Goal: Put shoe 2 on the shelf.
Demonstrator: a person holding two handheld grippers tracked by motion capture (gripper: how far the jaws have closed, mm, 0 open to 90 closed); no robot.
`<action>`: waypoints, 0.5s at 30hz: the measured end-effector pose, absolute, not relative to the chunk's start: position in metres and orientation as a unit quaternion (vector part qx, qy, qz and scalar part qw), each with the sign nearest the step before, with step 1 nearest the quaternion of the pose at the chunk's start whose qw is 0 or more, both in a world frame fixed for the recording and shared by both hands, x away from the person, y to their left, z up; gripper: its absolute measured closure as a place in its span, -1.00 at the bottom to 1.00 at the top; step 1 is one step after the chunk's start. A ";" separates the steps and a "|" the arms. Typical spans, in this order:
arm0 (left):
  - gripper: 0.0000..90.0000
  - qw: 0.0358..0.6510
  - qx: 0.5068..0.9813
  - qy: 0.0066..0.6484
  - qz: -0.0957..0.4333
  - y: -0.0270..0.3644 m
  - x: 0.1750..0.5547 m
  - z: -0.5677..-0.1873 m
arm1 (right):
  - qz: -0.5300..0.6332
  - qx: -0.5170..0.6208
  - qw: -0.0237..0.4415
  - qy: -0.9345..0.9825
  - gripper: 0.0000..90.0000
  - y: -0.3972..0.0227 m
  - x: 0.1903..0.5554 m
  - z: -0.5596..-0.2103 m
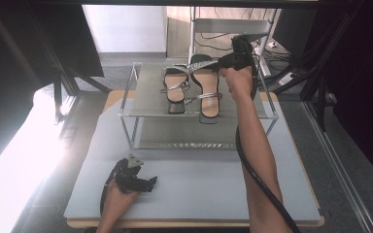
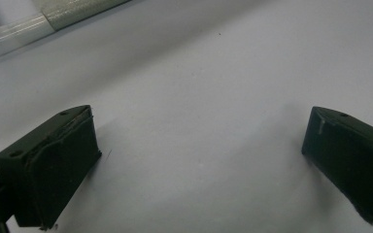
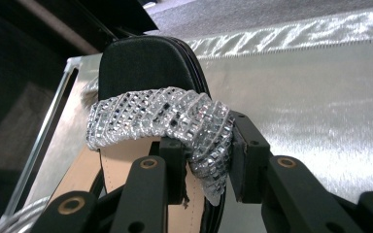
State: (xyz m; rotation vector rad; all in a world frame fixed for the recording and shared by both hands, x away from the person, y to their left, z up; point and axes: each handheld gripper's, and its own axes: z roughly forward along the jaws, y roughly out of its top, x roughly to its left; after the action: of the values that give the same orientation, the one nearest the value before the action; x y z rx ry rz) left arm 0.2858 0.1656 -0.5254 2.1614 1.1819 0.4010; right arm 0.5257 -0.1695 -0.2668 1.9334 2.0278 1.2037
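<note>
The right gripper (image 3: 205, 160) has its fingers (image 3: 246, 160) clenched on the rhinestone strap (image 3: 175, 116) of a black sandal (image 1: 208, 85), which sits on the top shelf of a small metal rack (image 1: 145, 102), just beside its partner sandal (image 1: 176, 87). No brand, label or writing can be read on either shoe or on the rack. The left gripper (image 2: 199, 160) rests low on the grey surface (image 1: 199, 189), near the front edge and well apart from the rack, its fingers (image 2: 53, 165) released with nothing between them.
</note>
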 end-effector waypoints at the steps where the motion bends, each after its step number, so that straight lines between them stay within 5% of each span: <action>1: -1.00 0.317 0.821 0.449 0.152 0.166 0.286 -0.525 | 0.396 0.635 0.048 0.662 0.57 -0.168 0.528 -0.268; 15: -1.00 0.316 0.822 0.449 0.152 0.166 0.286 -0.525 | 0.384 0.646 0.086 0.654 0.57 -0.158 0.551 -0.289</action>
State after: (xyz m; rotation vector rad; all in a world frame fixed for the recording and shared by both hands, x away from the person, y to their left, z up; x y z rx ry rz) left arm 0.2858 0.1656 -0.5252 2.1638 1.1824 0.3995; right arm 0.5512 -0.1579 -0.2890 1.9257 1.9506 1.1442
